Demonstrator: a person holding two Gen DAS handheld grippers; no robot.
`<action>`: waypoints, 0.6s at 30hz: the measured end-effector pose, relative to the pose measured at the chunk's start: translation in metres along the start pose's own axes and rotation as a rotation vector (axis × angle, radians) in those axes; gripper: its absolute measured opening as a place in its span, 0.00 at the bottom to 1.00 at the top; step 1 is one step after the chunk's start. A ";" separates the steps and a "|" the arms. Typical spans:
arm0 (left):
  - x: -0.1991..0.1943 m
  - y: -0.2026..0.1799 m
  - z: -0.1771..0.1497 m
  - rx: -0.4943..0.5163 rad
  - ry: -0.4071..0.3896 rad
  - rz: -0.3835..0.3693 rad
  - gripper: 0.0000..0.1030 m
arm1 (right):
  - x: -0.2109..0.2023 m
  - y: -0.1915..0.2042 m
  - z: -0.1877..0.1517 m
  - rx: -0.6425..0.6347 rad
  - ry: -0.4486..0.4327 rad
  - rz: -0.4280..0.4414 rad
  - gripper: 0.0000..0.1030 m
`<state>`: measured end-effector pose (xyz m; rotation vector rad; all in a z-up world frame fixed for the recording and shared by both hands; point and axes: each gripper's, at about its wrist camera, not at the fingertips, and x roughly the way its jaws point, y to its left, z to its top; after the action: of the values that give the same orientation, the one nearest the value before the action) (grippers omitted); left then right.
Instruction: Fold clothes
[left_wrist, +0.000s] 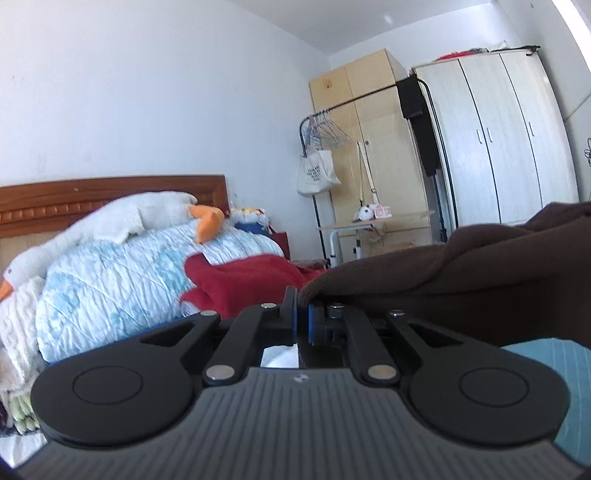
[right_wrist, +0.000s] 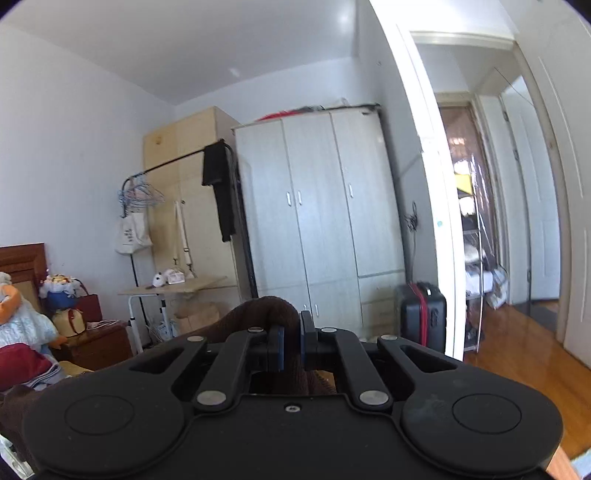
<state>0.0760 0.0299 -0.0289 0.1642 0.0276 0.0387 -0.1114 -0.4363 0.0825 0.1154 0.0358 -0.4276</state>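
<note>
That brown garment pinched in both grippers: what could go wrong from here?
The left gripper seems to pinch only a thin edge of the brown garment, so it might slip free. The right gripper clamps a bunched fold, which could leave the fold crooked. The red garment lies close and might get dragged along.

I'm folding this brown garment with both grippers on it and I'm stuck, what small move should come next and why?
Probably draw the two grippers apart to pull the cloth taut. The left gripper and right gripper are each shut on the brown garment, which bunches in humps between them, so flattening likely has to precede any fold.
</note>
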 end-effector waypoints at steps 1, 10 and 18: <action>-0.001 0.003 0.004 -0.008 -0.008 0.002 0.05 | -0.004 0.004 0.004 -0.035 -0.008 0.001 0.07; -0.016 0.024 0.030 -0.023 -0.074 0.046 0.05 | -0.046 0.018 0.021 -0.152 -0.024 0.008 0.07; -0.033 0.046 0.067 -0.036 -0.154 0.086 0.05 | -0.066 0.016 0.040 -0.224 -0.040 0.069 0.08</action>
<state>0.0431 0.0633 0.0453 0.1324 -0.1339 0.1122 -0.1645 -0.3993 0.1278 -0.1124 0.0397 -0.3539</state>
